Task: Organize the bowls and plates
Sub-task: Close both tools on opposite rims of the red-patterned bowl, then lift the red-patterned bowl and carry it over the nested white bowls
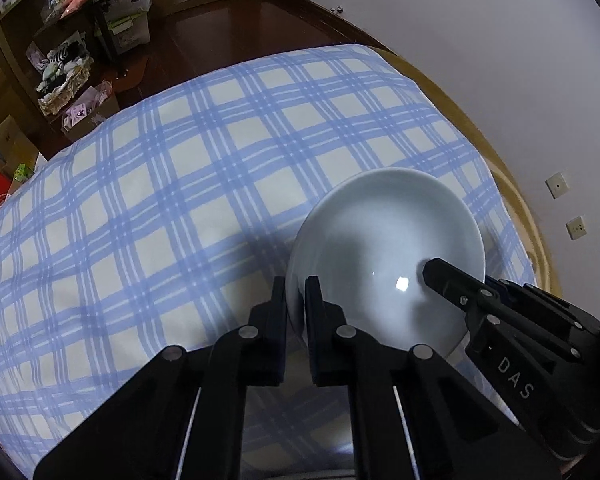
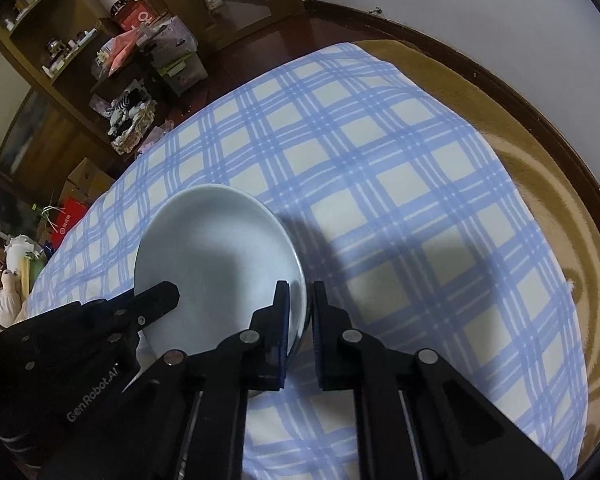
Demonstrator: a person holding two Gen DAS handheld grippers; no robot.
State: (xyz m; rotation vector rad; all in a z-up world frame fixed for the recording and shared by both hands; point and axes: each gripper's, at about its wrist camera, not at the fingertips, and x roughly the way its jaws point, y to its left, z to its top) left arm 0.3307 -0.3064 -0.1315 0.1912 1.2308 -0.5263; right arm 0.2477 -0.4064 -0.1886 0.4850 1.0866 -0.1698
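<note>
A pale blue-white bowl (image 1: 384,256) is held over the blue-checked tablecloth (image 1: 180,184). My left gripper (image 1: 296,292) is shut on its left rim, one finger inside and one outside. My right gripper (image 2: 302,300) is shut on the opposite rim of the same bowl (image 2: 216,264). The right gripper shows in the left wrist view (image 1: 452,280) reaching into the bowl from the right. The left gripper shows in the right wrist view (image 2: 156,300) at the bowl's left edge. Whether the bowl touches the cloth is hidden.
The checked cloth covers a round wooden table (image 2: 548,184) next to a white wall (image 1: 500,60). Cluttered shelves and boxes (image 1: 68,60) stand on the dark floor beyond the far left table edge. Wall sockets (image 1: 556,186) are at the right.
</note>
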